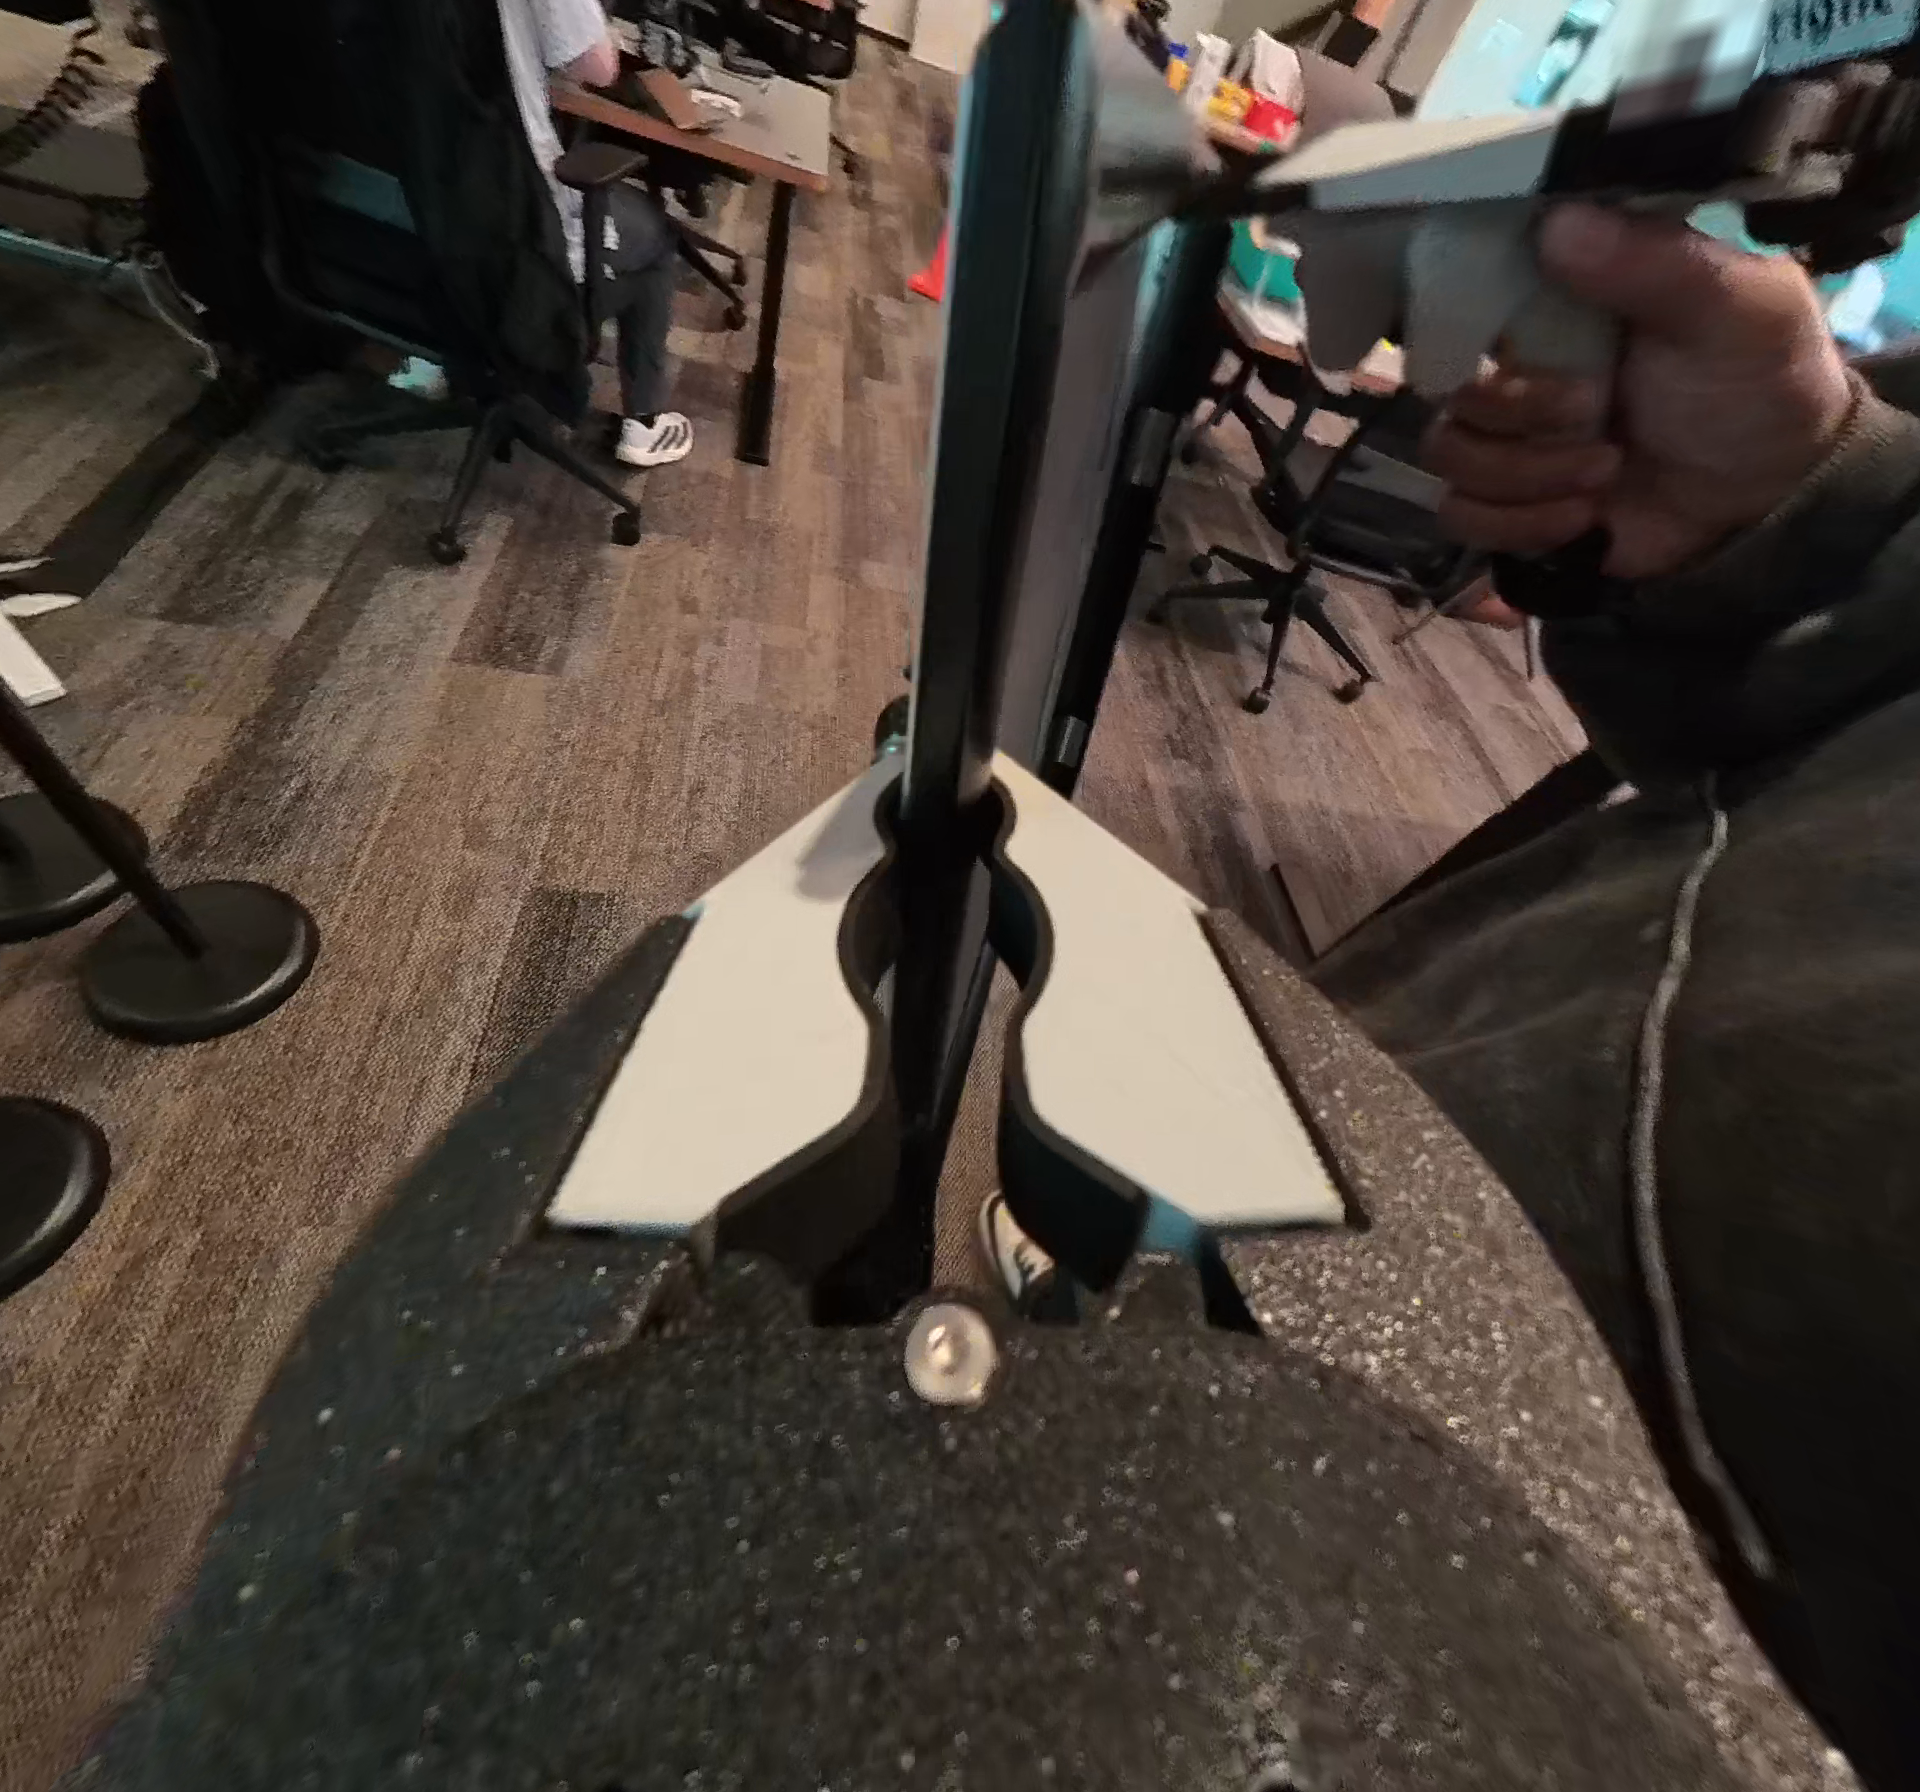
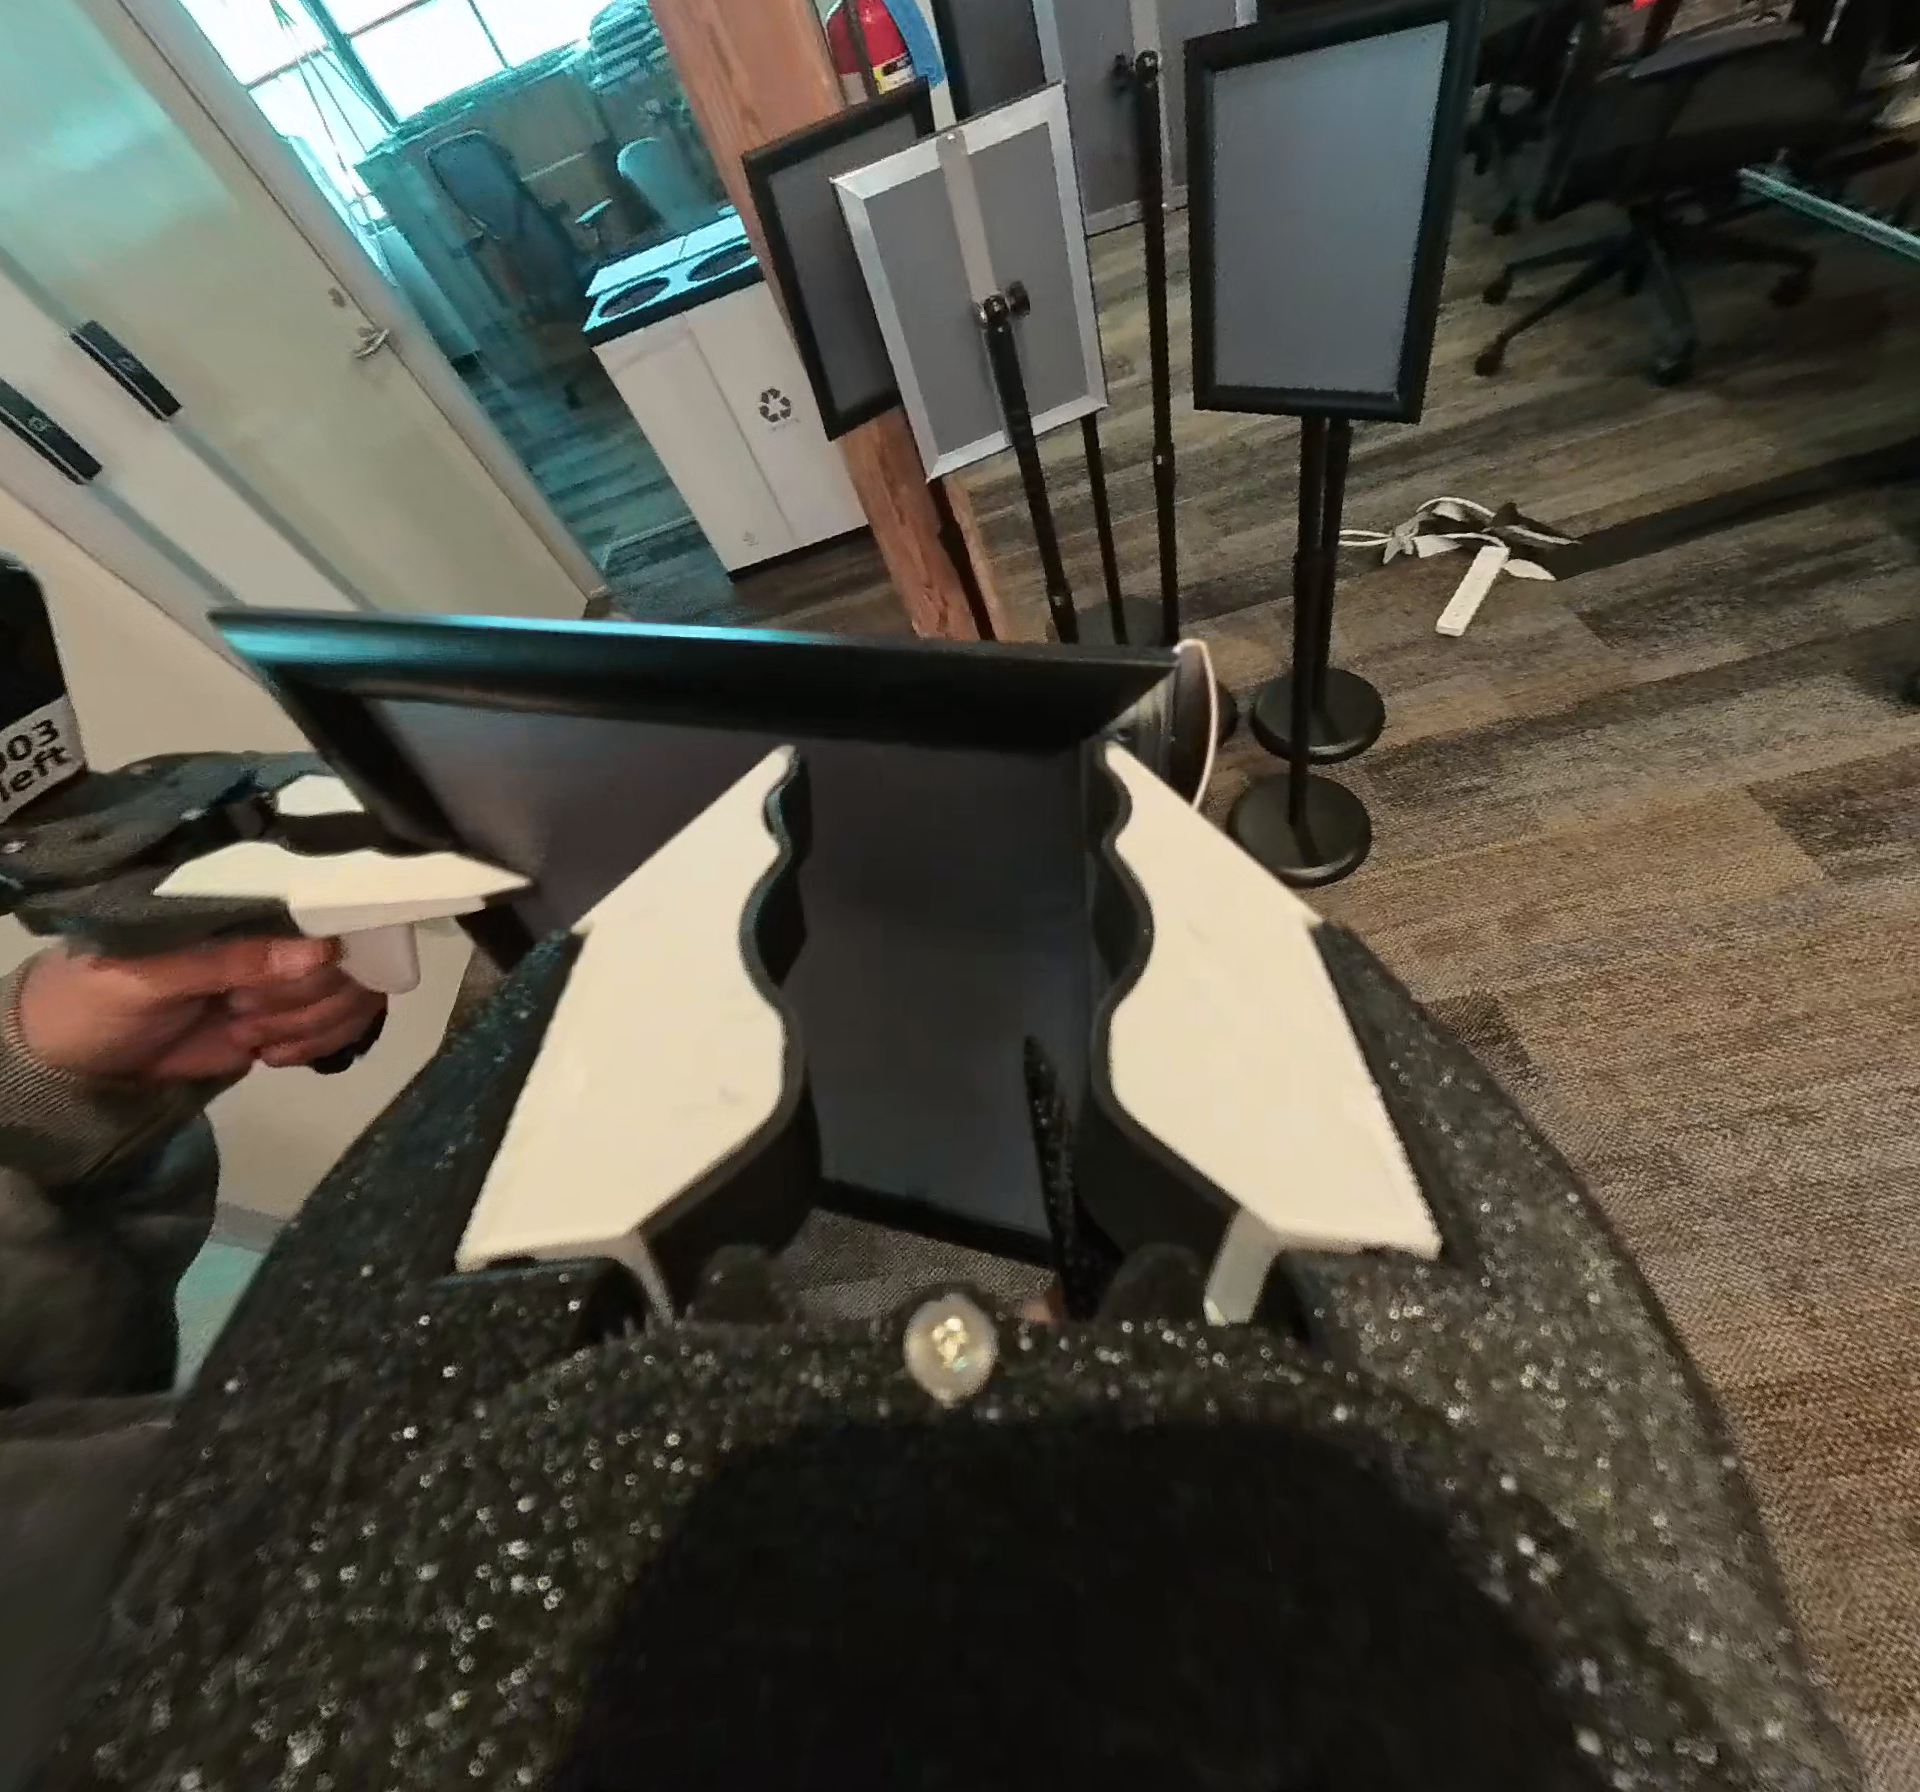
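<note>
A black-framed sign panel [image 1: 977, 412] stands upright, seen edge-on in the left wrist view and face-on in the right wrist view [image 2: 665, 662]. My left gripper [image 1: 948, 797] is shut on the frame's edge, which runs between its white fingers [image 1: 769, 1046]. It also shows at the left of the right wrist view [image 2: 343, 869], held by a hand. My right gripper [image 2: 948, 760] is open, its white fingers [image 2: 1247, 1036] spread wide, with the panel's grey face between them. In the left wrist view the right gripper [image 1: 1195, 173] reaches the frame's face near its top.
Other sign stands cluster ahead: a black-framed one [image 2: 1320, 215], a silver-framed one [image 2: 966, 277], round bases [image 2: 1299, 828]. A wooden post [image 2: 727, 28], a recycling bin [image 2: 727, 392] and a power strip [image 2: 1475, 589] are near. A seated person [image 1: 540, 28], desks and office chairs [image 1: 343, 184] stand beyond.
</note>
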A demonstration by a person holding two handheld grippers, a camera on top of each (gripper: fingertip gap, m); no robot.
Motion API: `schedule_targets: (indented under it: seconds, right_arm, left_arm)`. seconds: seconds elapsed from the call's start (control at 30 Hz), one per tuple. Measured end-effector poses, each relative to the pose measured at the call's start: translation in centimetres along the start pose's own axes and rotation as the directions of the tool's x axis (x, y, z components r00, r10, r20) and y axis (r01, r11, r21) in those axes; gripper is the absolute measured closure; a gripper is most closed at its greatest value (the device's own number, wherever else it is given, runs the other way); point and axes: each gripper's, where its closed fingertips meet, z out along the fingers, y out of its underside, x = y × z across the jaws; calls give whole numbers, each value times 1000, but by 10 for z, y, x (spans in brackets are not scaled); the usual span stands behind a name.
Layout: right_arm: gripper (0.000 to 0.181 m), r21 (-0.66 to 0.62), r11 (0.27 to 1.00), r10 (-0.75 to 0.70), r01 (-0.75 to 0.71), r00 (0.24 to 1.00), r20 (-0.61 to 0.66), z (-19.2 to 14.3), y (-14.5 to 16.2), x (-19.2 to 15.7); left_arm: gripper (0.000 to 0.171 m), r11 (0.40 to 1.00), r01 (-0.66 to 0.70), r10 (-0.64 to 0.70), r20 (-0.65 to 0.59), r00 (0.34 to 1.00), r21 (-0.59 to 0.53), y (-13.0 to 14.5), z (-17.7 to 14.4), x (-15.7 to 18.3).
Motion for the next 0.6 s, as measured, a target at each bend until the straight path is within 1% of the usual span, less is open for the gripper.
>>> schedule_targets:
  seconds: [0.1, 0.17, 0.23, 0.3, 0.33, 0.37, 0.5, 0.6]
  right_arm:
    - [135, 47, 999, 12, -11, 1000, -12, 1, -2, 5]
    - [136, 100, 991, 82, -85, 996, 35, 2, -5, 6]
    - [136, 132, 968, 190, -211, 969, 156, 2, -8, 2]
    - [138, 119, 932, 297, -342, 910, 288, -2, -11, 1]
    - [137, 106, 921, 323, -376, 886, 333, -4, -13, 0]
    - [137, 98, 918, 329, -384, 876, 353, -6, -13, 0]
    - [136, 92, 920, 331, -382, 880, 342, -6, -13, 3]
    - [134, 60, 920, 349, -387, 880, 324, -6, -12, -1]
  left_arm:
    - [165, 999, -19, 17, -40, 999, -40, 2, 1, 5]
    - [165, 999, -17, 13, -68, 998, -47, 3, 1, 6]
    - [165, 999, -14, 10, -75, 997, -49, 2, 1, 5]
    - [165, 999, -8, 4, -78, 997, -49, 1, 0, 3]
    - [165, 999, -6, 3, -80, 997, -48, 1, 0, 4]
    - [165, 999, -5, 1, -85, 996, -46, 1, 0, 5]
    - [164, 1000, 11, -13, -107, 994, -20, -1, 3, 7]
    - [163, 998, 58, -63, -124, 990, -40, -1, 1, 10]
